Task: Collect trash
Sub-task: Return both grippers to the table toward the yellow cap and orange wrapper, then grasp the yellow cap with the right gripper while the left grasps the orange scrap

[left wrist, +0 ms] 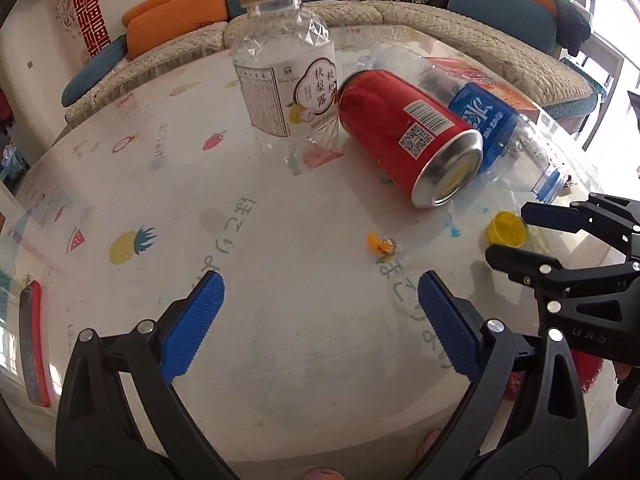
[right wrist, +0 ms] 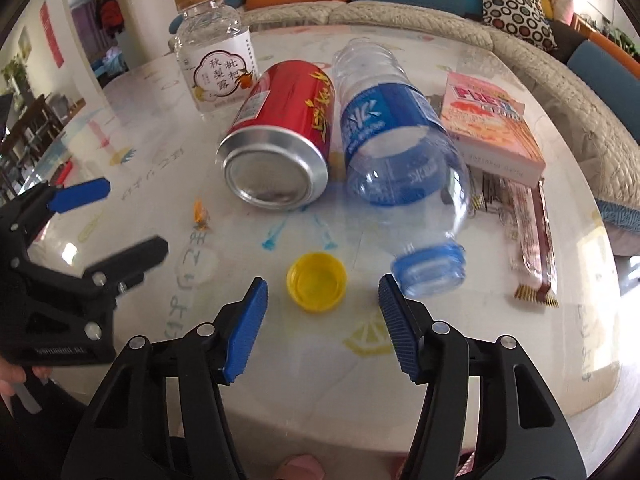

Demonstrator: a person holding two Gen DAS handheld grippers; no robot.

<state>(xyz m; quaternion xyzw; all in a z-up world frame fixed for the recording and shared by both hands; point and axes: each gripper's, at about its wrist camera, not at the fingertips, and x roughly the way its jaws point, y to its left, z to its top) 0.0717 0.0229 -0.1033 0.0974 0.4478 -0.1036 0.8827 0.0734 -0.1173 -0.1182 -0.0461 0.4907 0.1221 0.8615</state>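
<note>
Tongs (right wrist: 322, 320) agape behind yellow cap (right wrist: 317, 287)

Red can (left wrist: 408, 136) on its side beside an upright clear bottle (left wrist: 288, 68), left claw (left wrist: 320, 292) open over the table (left wrist: 120, 160).

Red can (right wrist: 280, 136), yellow cap (right wrist: 317, 286), blue-labelled clear bottle (right wrist: 396, 152), fruit-patterned tablecloth (left wrist: 200, 200).

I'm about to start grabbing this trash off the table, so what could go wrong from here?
1. The red can and the blue-label bottle lie on their sides, touching; nudging one may roll both.
2. The yellow cap is low and flat just ahead of the right tongs; the pads could skid it away.
3. The left tongs hang close beside; the two could collide.
</note>
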